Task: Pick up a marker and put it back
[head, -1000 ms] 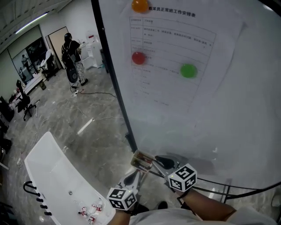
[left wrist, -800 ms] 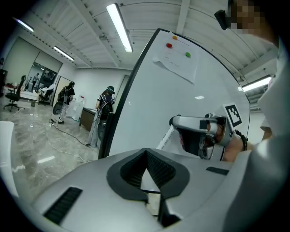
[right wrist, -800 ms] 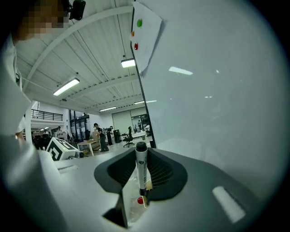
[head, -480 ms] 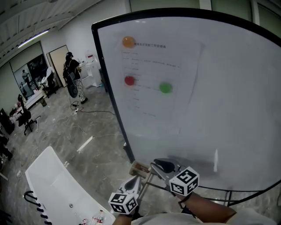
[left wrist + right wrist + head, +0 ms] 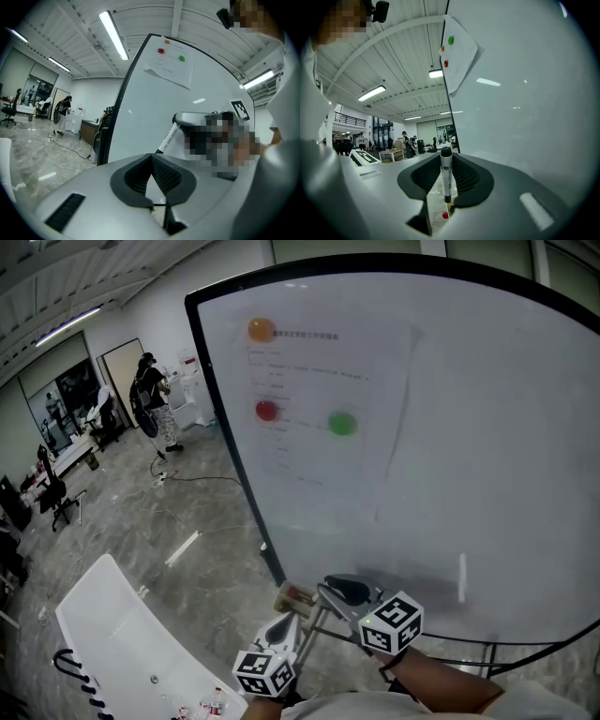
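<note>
Right gripper view is showing the right gripper (image 5: 446, 158) pinching a whiteboard marker (image 5: 446, 180) upright near the whiteboard (image 5: 525, 93) (left gripper (image 5: 151, 161) is sitting closed, empty), and any twist is risking a slip.

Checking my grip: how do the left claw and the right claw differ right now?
The left claw is shut with nothing in it; the right claw is shut on a marker. The left claw's two halves touch at the tips; the right claw's are parted by the marker. Both face the whiteboard.
</note>
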